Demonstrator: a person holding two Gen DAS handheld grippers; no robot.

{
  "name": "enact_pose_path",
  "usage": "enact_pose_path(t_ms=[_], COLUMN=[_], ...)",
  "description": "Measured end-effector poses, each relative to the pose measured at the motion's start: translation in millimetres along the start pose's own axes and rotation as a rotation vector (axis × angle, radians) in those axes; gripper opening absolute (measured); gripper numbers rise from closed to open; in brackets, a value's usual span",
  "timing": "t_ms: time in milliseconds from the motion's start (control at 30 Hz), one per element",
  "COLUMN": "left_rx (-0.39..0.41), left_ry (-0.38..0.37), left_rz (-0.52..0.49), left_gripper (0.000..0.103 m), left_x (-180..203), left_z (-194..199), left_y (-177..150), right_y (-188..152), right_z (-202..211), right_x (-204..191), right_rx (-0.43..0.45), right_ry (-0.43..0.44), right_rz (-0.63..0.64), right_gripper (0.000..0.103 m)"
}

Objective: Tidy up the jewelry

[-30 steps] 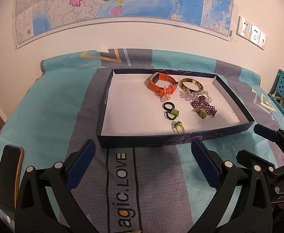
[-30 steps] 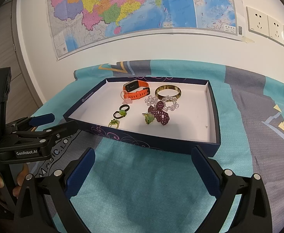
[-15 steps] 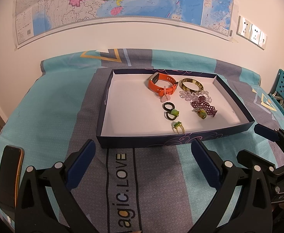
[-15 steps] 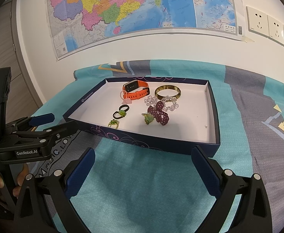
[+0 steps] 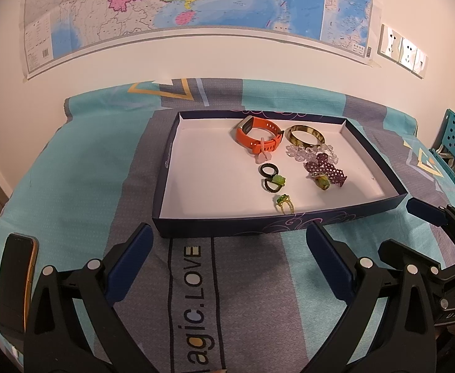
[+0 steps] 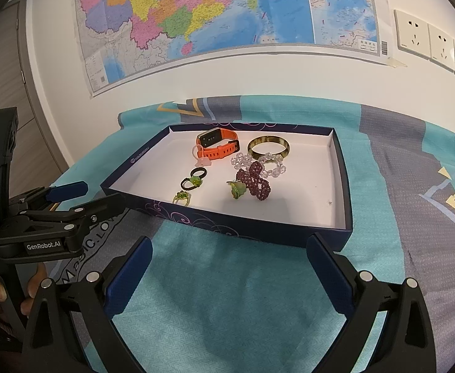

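One bedspread [image 5: 72, 186] was seen, one navy tray [image 5: 289, 223] set on it. Two grippers, left [image 5: 227, 239] and right [image 6: 229, 248], were held before its near wall, jaws spread wide, nothing gripped. Jewelry was clustered right of middle: one orange watch [image 5: 255, 133], three bracelets, several rings; the tray's left half lay bare.

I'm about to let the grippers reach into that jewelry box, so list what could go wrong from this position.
1. The purple beaded bracelet lies against the clear bead bracelet and a green ring; pinching one may drag the others along.
2. The small green ring sits close to the box's near wall, so fingers coming in low may catch the rim and shove the box.
3. Both left gripper and right gripper are open and close together; they may collide.
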State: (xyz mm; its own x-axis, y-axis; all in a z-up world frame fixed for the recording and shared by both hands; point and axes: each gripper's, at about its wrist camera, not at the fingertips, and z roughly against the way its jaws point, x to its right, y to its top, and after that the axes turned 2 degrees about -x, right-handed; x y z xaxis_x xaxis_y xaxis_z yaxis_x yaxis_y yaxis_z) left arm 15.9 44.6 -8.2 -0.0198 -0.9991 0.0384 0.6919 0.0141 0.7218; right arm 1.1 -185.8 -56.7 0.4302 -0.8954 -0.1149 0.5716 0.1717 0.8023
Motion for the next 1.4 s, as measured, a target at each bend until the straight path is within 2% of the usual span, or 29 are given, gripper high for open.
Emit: enact_pose_path(t_ms=[1400], left_rx=[0.010], left_ry=[0.000], left_rz=[-0.023], left_gripper=[0.097], left_x=[5.3], left_z=[-0.9], left_y=[-0.3], right_y=[-1.6], right_z=[0.6], right_x=[0.1], right_rx=[-0.005], right_ry=[-0.007], right_rz=[0.019], right_gripper=[0.096])
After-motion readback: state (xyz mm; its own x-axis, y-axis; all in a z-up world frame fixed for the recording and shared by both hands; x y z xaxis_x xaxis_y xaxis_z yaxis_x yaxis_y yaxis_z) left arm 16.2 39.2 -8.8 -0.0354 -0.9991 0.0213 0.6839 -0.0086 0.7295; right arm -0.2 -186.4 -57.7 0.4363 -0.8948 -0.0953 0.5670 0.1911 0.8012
